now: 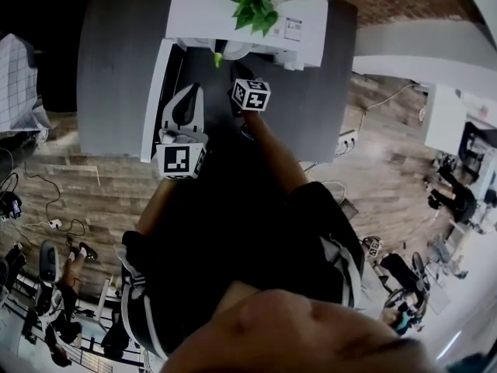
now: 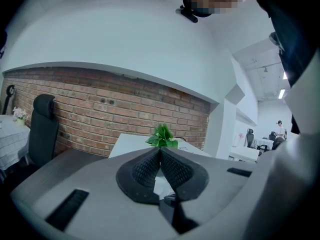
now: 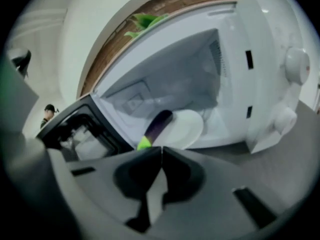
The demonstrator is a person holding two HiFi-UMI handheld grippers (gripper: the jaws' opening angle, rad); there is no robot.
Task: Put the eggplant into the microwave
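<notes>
While both tools are closed on nothing, the eggplant (image 3: pixel 159 125) lies inside the microwave (image 3: pixel 260 74). Its dark purple body rests across the left edge of the white plate (image 3: pixel 189 129) on the oven floor, and its bright green stem end points out toward the opening. The right gripper (image 3: pixel 161 149) sits just outside that opening with its jaws pressed tip to tip, apart from the eggplant. The microwave door (image 3: pixel 75 129) hangs wide open on the left, and two round white knobs show on the right-hand panel. The left gripper (image 2: pixel 160 151) has its ribbed pads together too, pointing roughly level toward a brick wall (image 2: pixel 100 114). From the head view, the white microwave stands on a grey table (image 1: pixel 116 68). A leafy green plant (image 1: pixel 255 2) sits on its top, just beside a small printed label (image 1: pixel 293 28) whose writing is too small to read. Each gripper's cube (image 1: pixel 251 94) bears black-and-white square patterns
</notes>
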